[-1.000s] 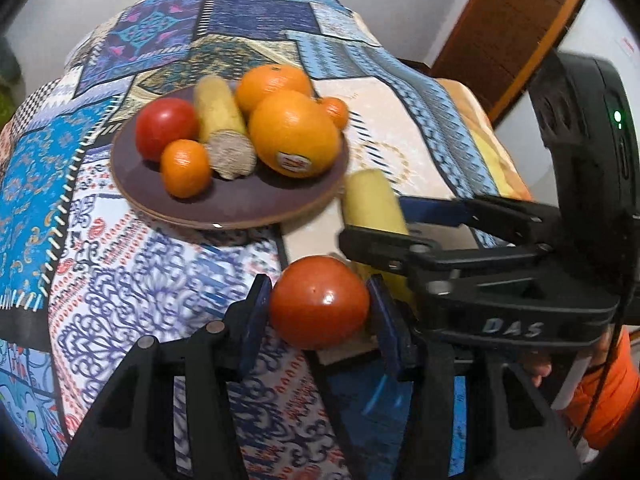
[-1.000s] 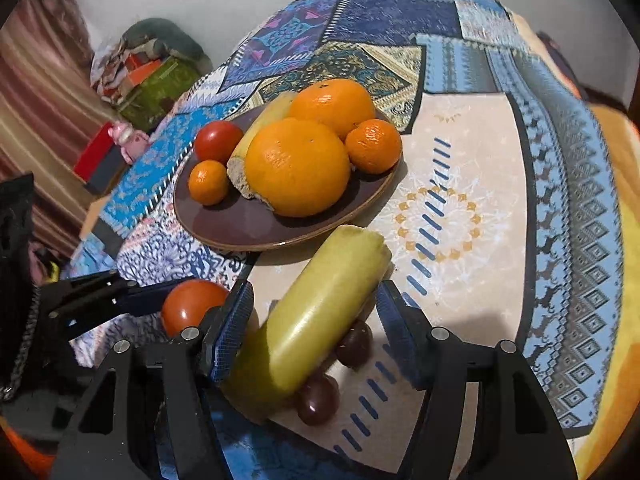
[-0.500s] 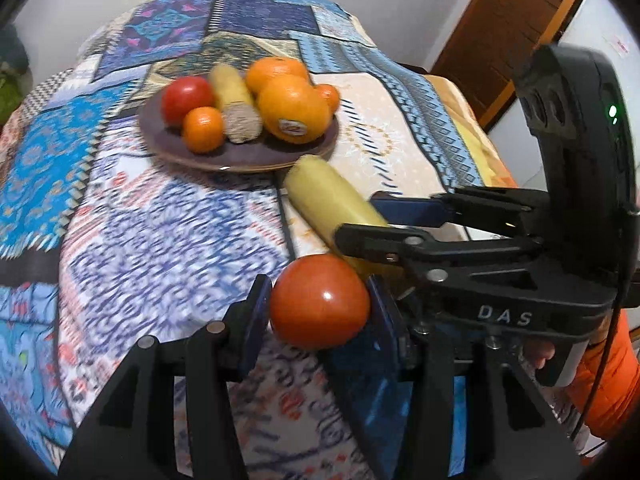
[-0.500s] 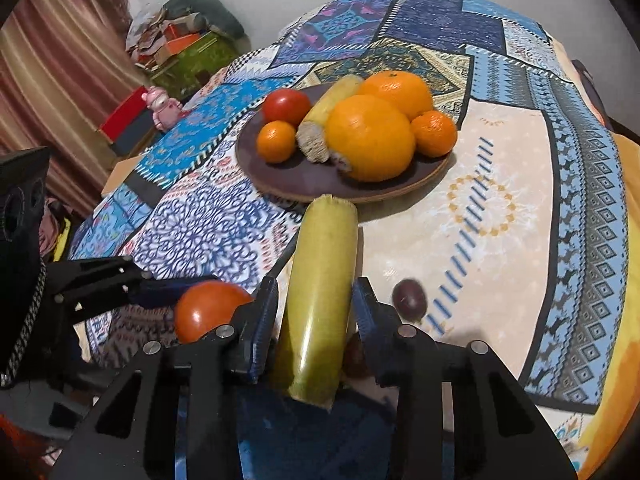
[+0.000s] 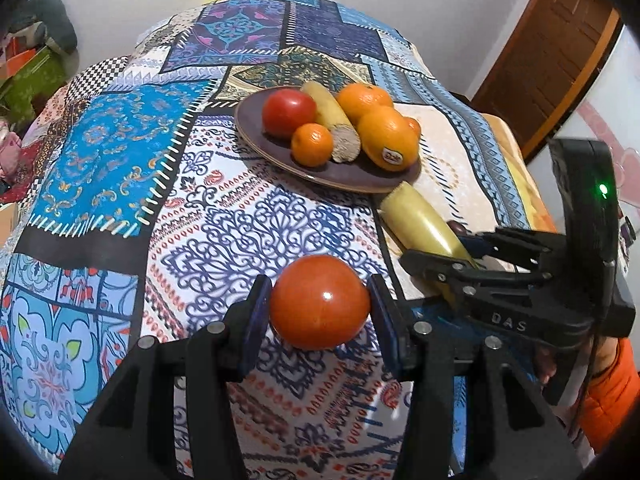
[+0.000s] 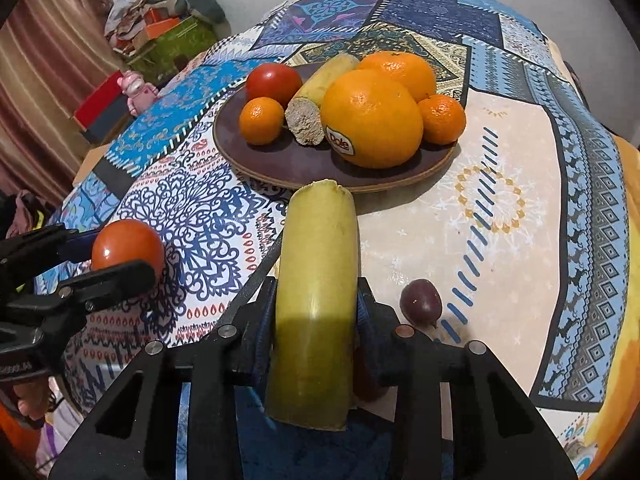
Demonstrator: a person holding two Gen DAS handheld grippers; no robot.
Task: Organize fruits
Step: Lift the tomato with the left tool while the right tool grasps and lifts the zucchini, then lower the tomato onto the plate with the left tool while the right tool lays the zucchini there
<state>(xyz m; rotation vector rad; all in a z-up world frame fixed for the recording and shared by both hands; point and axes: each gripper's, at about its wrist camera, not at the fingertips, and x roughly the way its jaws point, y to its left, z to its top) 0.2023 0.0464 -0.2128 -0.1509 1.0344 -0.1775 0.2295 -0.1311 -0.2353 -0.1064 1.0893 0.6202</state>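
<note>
Left wrist view, read from its left side across: the left gripper (image 5: 320, 312) has its fingers clamped on a red tomato (image 5: 320, 307), carried above the patterned counter (image 5: 120, 184) and now farther back from the brown plate (image 5: 256, 136) than a second ago, when the plate lay just ahead of it. On the plate sit another tomato (image 5: 289, 113), small oranges, a cut yellow piece and a large stickered orange (image 5: 388, 142). Farther right, the right gripper (image 6: 316, 312) has changed most: its fingers, apart and straddling the yellow-green fruit piece (image 6: 316, 292) a second ago, have closed onto its sides, with the fruit's far end pointing at the plate rim. A dark purple fruit (image 6: 421, 301) lies on the counter just right of it. Both hands now hold fruit, so carrying each to the plate looks like the next step; free space there is mostly at the front.
</note>
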